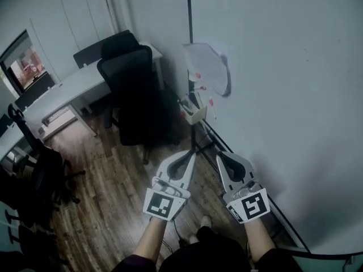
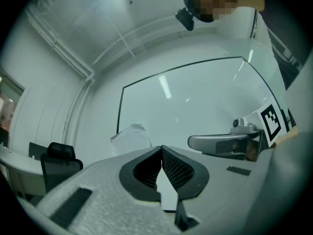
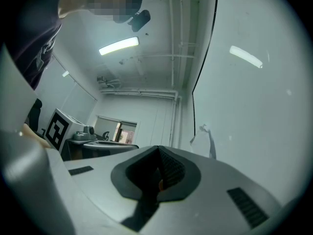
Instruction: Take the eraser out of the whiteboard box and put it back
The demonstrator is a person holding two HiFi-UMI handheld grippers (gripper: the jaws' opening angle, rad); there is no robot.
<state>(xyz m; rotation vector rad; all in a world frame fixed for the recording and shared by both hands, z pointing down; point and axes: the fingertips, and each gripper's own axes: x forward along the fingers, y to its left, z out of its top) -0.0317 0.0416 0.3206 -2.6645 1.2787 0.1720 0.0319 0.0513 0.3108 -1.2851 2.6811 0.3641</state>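
With my white left gripper [image 1: 194, 151] and white right gripper [image 1: 218, 154] both pressed together, empty, just short of the small pale whiteboard box [image 1: 197, 115] presumably hiding the eraser, I risk ramming it unopened.

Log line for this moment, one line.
left gripper: shut, empty | right gripper: shut, empty | box: on whiteboard, untouched | eraser: not made out
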